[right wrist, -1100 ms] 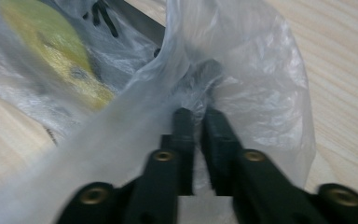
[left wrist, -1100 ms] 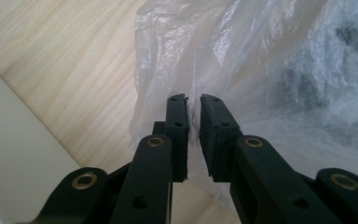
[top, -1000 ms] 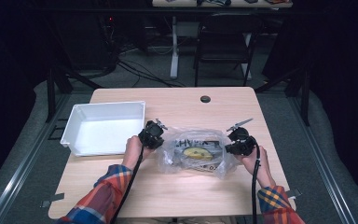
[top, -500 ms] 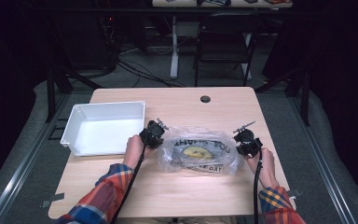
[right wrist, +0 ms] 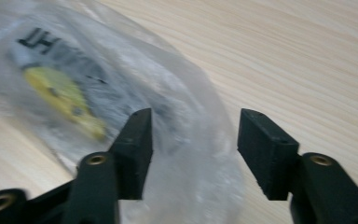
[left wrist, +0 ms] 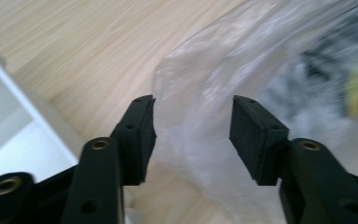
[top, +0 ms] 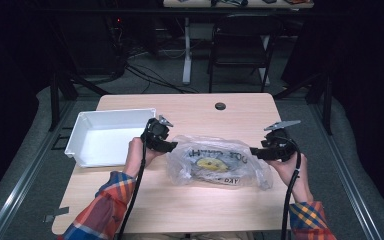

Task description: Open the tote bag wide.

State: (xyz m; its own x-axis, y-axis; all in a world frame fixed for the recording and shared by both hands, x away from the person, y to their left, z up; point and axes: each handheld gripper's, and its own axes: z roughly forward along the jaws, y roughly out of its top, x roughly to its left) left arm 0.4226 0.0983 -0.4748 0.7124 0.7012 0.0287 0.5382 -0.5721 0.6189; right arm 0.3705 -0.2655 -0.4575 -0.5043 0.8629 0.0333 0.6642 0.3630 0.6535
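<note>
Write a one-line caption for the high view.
Both grippers, left and right, jaws just opened, flank a clear plastic bag beside a white bin.

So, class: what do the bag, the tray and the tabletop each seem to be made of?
Bag: thin clear plastic film, glossy and crinkled, with print showing through. Tray: probably moulded white plastic, smooth and matte. Tabletop: pale wood or wood-look laminate, with a visible grain.

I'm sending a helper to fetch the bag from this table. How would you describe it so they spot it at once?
On the wooden table, look right of the white bin, between the two grippers. There lies a crumpled clear plastic bag, the only see-through thing there, with black lettering and a yellow patch.
</note>
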